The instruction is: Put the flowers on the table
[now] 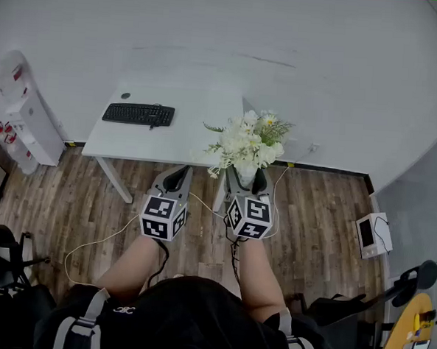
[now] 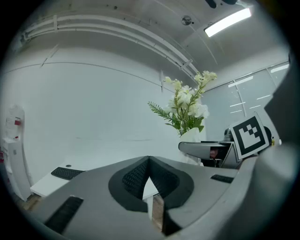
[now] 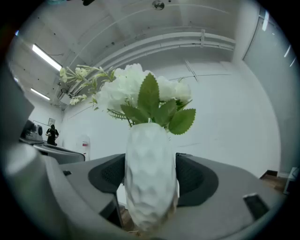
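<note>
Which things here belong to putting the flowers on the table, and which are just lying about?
Job in hand:
flowers in the white vase; right gripper, closed on the vase; white table.

Lying about:
keyboard on the table; water dispenser at the far left; left gripper, shut and empty.

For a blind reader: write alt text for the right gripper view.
A white dimpled vase of white flowers with green leaves fills the centre, clamped between the dark pads of the right hand-held gripper. Behind it are a white wall and ceiling strip lights.
</note>
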A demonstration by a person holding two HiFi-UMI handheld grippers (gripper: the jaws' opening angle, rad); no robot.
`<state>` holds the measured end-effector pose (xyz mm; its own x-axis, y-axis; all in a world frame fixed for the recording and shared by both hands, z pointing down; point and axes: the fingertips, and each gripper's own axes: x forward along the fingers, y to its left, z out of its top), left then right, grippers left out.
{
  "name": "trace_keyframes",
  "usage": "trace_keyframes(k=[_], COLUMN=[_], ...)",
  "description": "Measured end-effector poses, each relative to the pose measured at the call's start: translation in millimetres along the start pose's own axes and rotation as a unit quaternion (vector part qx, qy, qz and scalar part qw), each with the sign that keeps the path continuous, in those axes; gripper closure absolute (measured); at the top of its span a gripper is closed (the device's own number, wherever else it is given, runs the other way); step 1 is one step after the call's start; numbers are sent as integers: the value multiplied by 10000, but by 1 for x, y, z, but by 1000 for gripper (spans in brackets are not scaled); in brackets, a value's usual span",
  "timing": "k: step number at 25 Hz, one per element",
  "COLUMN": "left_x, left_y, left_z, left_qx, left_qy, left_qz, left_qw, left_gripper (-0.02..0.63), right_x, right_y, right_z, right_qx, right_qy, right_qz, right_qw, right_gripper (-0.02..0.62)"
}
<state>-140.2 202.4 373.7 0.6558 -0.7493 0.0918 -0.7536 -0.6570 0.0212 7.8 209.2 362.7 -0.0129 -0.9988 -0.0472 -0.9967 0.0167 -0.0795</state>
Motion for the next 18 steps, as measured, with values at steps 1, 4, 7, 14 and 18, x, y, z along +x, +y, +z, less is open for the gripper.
trace_keyframes(k=[1,4,7,14,18], left_x=[0,1,1,6,7], left_y=[1,4,3,11,21], left_z=[-1,-3,-6,-10,-12], left_qx=[1,-6,-5,-7,3], left_qy=[14,42,58,68,49], left_qz=[-2,-8,-29,-89,-112], left_qw=[10000,10000,10000,9999,9999], left_gripper=[600,600,600,600,600], right_x=[1,2,1,8,14], right_y=[0,1,-1,-2,1], right_z=[0,-1,-4,-9,-11], right_qx=[6,8,10,-11,-20], right_qy=[3,10,15,31,11], right_qz=[-7,-13,-26,-80,-135], right_qw=[10000,10000,10000,10000,9999], right_gripper=[258,258,255,255,255])
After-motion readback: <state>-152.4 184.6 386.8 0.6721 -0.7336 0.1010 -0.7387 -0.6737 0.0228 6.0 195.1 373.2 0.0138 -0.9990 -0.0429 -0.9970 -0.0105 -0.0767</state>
